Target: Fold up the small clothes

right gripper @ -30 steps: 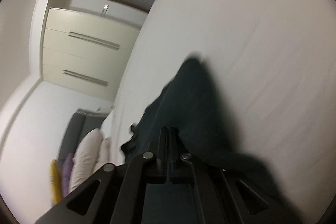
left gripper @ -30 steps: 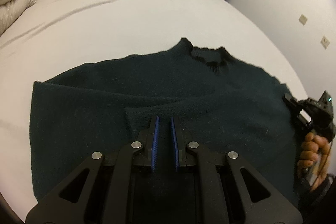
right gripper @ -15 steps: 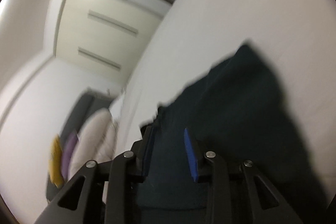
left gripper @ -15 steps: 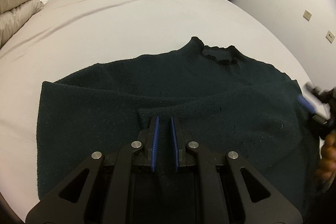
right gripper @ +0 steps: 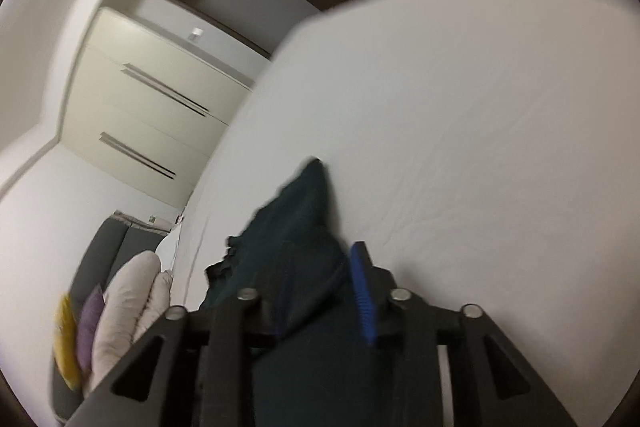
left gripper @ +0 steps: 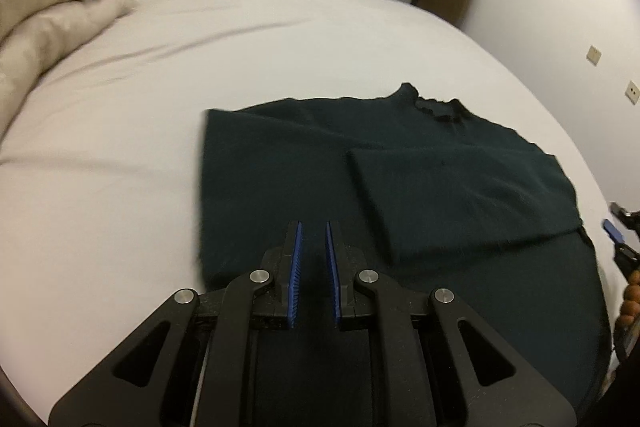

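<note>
where left view shows collar (left gripper: 438,107), right view pillows (right gripper: 128,291)

Left gripper (left gripper: 312,247): matte black frame of angular linkage arms with triangular cut-outs at 5 and 7 o'clock, four round silver pivot screws in a row, and two ribbed blue pads (left gripper: 295,267) on narrow black fingers. Right gripper (right gripper: 324,291): same black build, silver screws, blue ribbed pads (right gripper: 362,291), motion-blurred.
</note>
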Demonstrator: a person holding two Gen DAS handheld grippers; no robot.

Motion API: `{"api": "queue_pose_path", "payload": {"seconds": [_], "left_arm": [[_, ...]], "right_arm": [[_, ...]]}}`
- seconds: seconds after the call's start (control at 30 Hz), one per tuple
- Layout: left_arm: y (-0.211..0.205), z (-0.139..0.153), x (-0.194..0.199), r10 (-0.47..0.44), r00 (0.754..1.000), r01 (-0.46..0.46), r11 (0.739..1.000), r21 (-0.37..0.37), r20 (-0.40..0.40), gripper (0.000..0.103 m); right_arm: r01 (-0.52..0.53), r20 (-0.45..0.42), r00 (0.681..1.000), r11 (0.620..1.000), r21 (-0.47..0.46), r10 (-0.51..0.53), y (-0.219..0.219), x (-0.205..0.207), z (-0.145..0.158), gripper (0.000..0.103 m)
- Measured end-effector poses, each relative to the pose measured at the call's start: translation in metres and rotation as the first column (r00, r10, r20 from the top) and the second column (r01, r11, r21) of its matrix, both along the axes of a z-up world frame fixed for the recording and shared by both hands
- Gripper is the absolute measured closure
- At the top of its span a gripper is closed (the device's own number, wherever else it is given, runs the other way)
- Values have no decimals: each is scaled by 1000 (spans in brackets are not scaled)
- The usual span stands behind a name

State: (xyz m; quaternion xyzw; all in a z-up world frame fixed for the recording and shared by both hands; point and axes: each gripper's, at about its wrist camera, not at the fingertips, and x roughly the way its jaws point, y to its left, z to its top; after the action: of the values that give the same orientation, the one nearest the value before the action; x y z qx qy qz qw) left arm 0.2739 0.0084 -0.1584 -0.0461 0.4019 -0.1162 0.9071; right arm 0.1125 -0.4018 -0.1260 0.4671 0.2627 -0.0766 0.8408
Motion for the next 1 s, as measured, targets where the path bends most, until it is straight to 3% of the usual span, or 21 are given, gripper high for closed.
{"api": "queue_pose_path", "payload": {"seconds": [0.1,0.23,0.33,0.4,0.43,0.47,0.53,0.57,0.63,0.77,0.93,1.0], "left_arm": [[12,14,-43,0,1000,0,1000,1,26,92],[19,34,-107,-13,998,13,1000,-11,68,92],[25,53,-155,-12,993,16,999,-28,120,88],[28,62,-180,-18,989,22,999,-28,145,61],[31,67,-192,-14,988,18,999,-28,153,17],[35,72,-206,7,985,-1,999,-37,171,0],[46,82,-230,34,971,-13,996,-93,238,0],[49,86,-240,12,972,15,993,-113,234,0],[55,87,-250,-45,986,68,988,-141,161,0],[69,71,-271,-44,997,56,978,-203,62,0],[86,25,-287,-44,994,16,964,-264,-97,6],[96,7,-293,-35,985,-15,957,-289,-167,14]], "right_arm": [[-34,41,998,996,-87,38,30,-34,31,44],[-89,74,991,960,-266,112,83,-78,65,33],[-79,152,978,924,-375,145,109,-117,93,6],[-35,225,964,909,-414,139,120,-147,107,0],[-30,246,958,900,-436,151,125,-156,114,0],[-42,247,954,887,-460,173,128,-163,121,0],[-85,201,957,867,-490,208,129,-165,127,0],[-127,177,955,867,-482,238,126,-168,129,0],[-164,166,952,884,-437,258,120,-177,129,0],[-221,77,962,914,-340,261,96,-196,108,0],[-254,-34,967,964,-72,253,55,-218,55,0],[-244,-72,968,970,-14,242,46,-226,38,5]]}}
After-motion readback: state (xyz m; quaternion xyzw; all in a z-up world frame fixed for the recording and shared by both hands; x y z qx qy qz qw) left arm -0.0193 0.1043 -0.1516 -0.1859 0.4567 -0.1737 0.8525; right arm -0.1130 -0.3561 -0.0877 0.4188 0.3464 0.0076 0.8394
